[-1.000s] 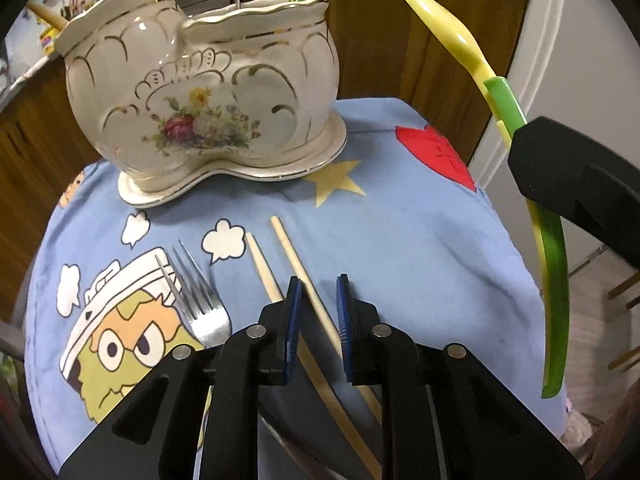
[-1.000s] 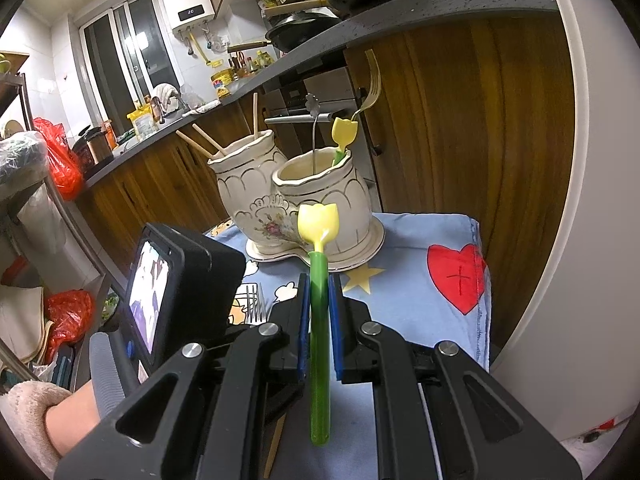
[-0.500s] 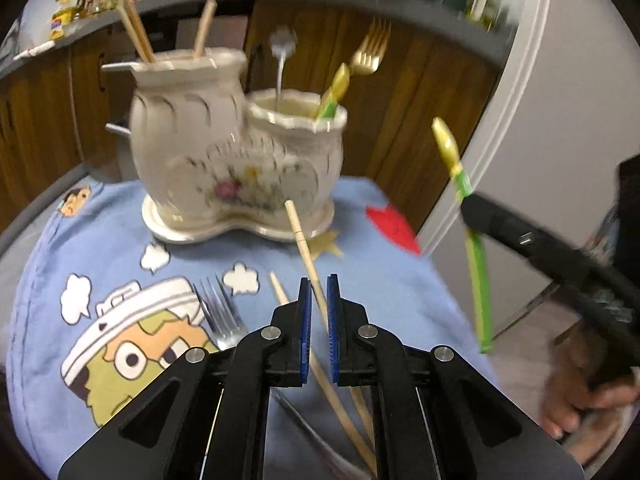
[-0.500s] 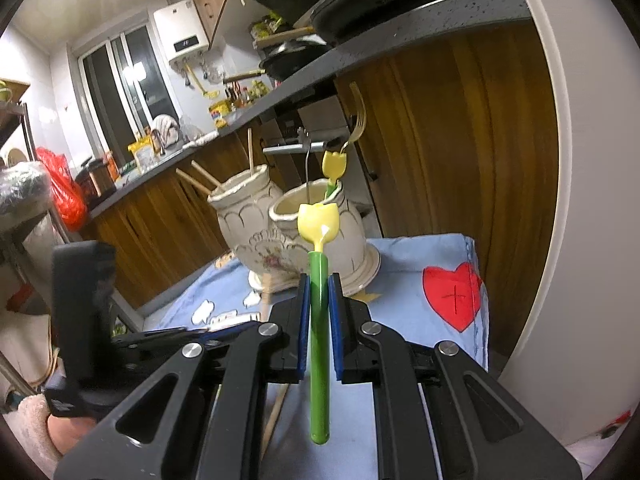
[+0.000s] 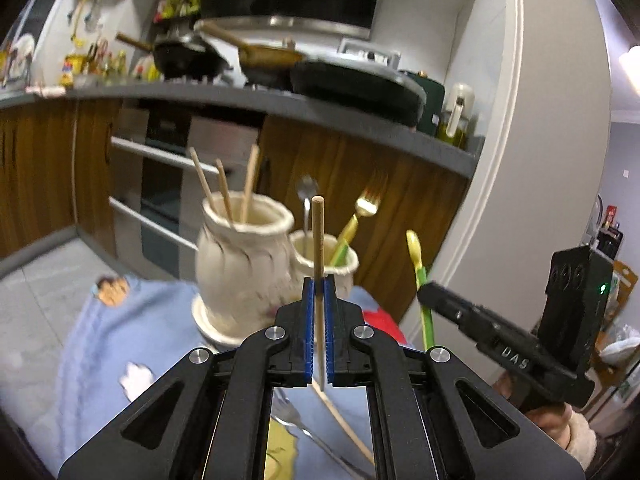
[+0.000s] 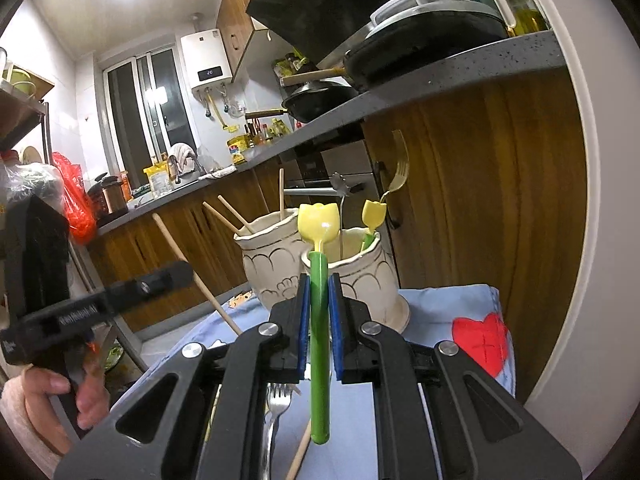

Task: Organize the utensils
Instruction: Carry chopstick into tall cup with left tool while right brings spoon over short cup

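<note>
Left gripper (image 5: 319, 328) pinches a wooden chopstick (image 5: 318, 264) upright before the ceramic holder (image 5: 244, 268); right gripper (image 6: 319, 320) clamps the tulip spoon (image 6: 319, 280). Thin stick could pivot, missing the rim.

Dark pans (image 5: 192, 56) sit on the grey kitchen counter (image 6: 460, 80); a white water heater (image 6: 208, 60) hangs beside the window (image 6: 148, 112).

Each camera rides just behind its claw, looking forward and slightly down along the fingers. Both views face the cream ceramic utensil holder (image 5: 244, 276) (image 6: 352, 280) on the blue cloth (image 5: 132, 336) (image 6: 452, 312), kitchen cabinets behind; each also catches the other claw from the side.
</note>
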Motion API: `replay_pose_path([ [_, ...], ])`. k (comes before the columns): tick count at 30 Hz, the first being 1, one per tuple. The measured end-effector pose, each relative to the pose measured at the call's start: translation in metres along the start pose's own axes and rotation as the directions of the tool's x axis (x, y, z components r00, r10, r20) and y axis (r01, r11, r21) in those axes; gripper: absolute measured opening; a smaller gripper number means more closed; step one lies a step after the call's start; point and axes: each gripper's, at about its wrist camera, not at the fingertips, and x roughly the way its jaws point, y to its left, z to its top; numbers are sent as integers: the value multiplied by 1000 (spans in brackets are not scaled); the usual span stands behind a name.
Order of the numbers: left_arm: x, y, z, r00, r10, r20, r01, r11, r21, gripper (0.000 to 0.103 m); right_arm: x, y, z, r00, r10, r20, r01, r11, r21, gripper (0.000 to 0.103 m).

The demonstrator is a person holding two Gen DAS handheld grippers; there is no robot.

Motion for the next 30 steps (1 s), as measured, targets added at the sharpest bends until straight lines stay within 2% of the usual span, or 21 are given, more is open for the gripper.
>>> replay_pose_path([
  [4,-9,3,13,999,5,41,-7,999,45,5,6,4,5,999,4,33,-4,1000,-14,9],
  [10,-27,-1,58,994,-18,111,5,994,109,5,19,-3,48,994,-5,110,4,1000,5,9],
  [13,-36,-2,83,984,1,179,-23,993,118,5,29,-7,70,984,-17,180,15,1000,11,9],
  [16,-30,-2,102,976,45,213,-74,989,129,5,47,-10,84,976,-16,218,6,999,43,9],
  [19,-12,-3,110,970,110,217,-144,978,151,5,66,-3,88,971,-29,239,28,1000,10,9],
  [22,16,-1,110,972,152,179,-182,968,171,5,85,4,80,970,-70,235,85,995,-52,9],
  [25,32,3,104,970,183,158,-211,960,183,5,100,2,71,976,-76,204,91,994,-64,9],
  [30,46,6,93,977,183,110,-203,957,208,5,110,0,57,986,-68,152,81,993,-86,9],
])
